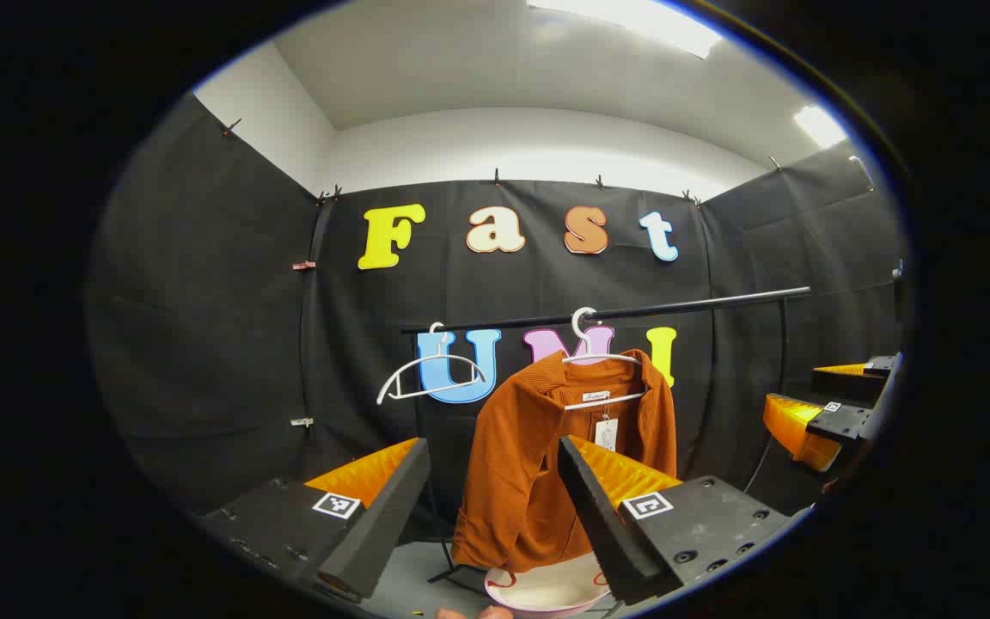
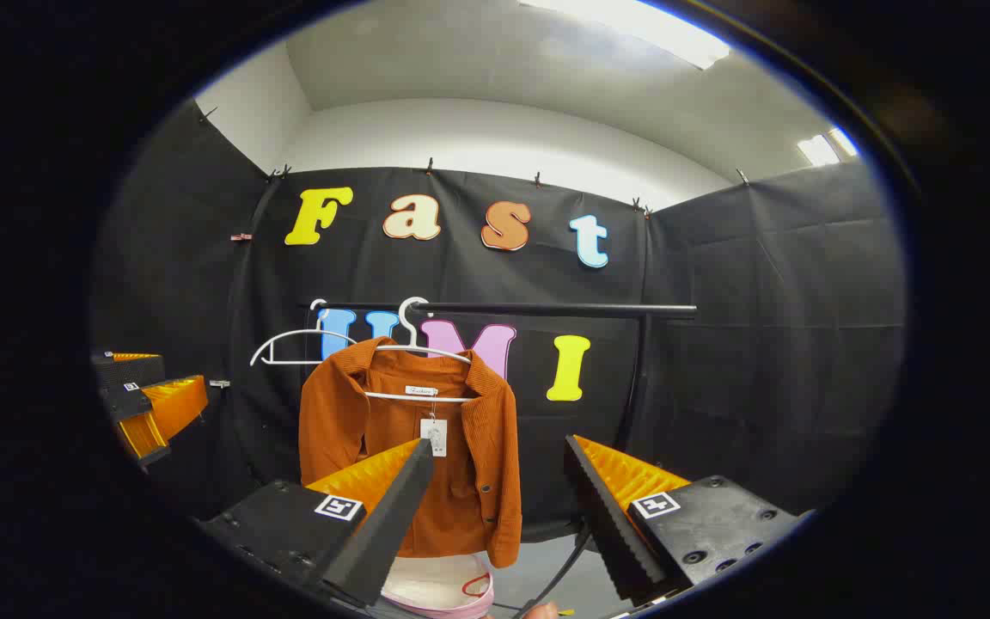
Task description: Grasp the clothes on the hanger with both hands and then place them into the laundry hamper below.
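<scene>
The jacket (image 1: 538, 464) hung on a white hanger (image 1: 602, 357) from a dark rail (image 1: 632, 311), straight ahead of both grippers and beyond their fingertips. It hung open at the front with a tag at the collar, and its hem fell just above the hamper (image 1: 546, 593), a pale round basket whose rim appeared below and between the fingers. This arrangement suited the task: a garment freed from the hanger could probably drop almost directly into the hamper.

A second, bare hanger (image 1: 430, 378) hung on the same rail, to the left of the jacket as each gripper saw it.

The left gripper (image 1: 495, 499) was spread wide, its fingers framing the jacket's lower half without touching it; nothing lay between them. The right gripper (image 2: 499, 499) was likewise spread wide and empty, with the jacket ahead and to its left, partly behind its left finger.

In the left gripper view, the right gripper (image 1: 821, 404) appeared far to the right, at about collar height; in the right gripper view, the left gripper (image 2: 147, 404) appeared far to the left. Both were well apart from the cloth, so the grasp seemed not yet begun, and the approach to the jacket appeared to be the step in hand.
</scene>
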Motion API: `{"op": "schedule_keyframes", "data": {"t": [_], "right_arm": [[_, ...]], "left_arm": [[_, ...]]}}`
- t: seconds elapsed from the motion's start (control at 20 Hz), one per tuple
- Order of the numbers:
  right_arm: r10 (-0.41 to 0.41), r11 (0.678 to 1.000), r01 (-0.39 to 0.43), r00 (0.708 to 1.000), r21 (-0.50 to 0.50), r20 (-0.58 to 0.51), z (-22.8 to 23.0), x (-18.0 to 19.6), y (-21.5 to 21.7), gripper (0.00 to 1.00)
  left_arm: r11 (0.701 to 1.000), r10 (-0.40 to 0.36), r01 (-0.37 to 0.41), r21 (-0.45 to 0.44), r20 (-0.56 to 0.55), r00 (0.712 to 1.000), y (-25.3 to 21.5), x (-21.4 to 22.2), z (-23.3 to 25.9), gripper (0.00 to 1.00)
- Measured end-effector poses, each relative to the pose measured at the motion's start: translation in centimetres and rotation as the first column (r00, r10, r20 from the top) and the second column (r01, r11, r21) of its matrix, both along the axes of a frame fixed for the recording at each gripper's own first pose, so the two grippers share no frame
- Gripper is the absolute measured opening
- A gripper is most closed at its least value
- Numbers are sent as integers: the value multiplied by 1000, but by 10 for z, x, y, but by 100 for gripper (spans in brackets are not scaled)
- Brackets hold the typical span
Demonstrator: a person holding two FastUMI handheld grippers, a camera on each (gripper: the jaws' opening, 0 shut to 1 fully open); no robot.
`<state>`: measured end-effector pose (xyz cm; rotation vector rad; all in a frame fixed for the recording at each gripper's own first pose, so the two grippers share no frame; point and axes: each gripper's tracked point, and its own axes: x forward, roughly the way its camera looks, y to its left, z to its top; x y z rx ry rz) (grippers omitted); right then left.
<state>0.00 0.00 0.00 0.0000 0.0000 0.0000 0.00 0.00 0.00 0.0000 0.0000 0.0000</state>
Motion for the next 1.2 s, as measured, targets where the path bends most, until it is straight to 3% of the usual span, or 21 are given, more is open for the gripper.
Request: {"op": "schedule_keyframes", "data": {"t": [0.95,1.2], "right_arm": [[1,1000,-1,1000,-2,-2,1,2,5,98],[20,1000,-20,1000,-2,-3,-5,24,6,98]], "left_arm": [[1000,0,0,-7,-2,1000,5,3,-1,95],[1000,-17,16,-15,-3,1000,-10,26,-6,95]]}}
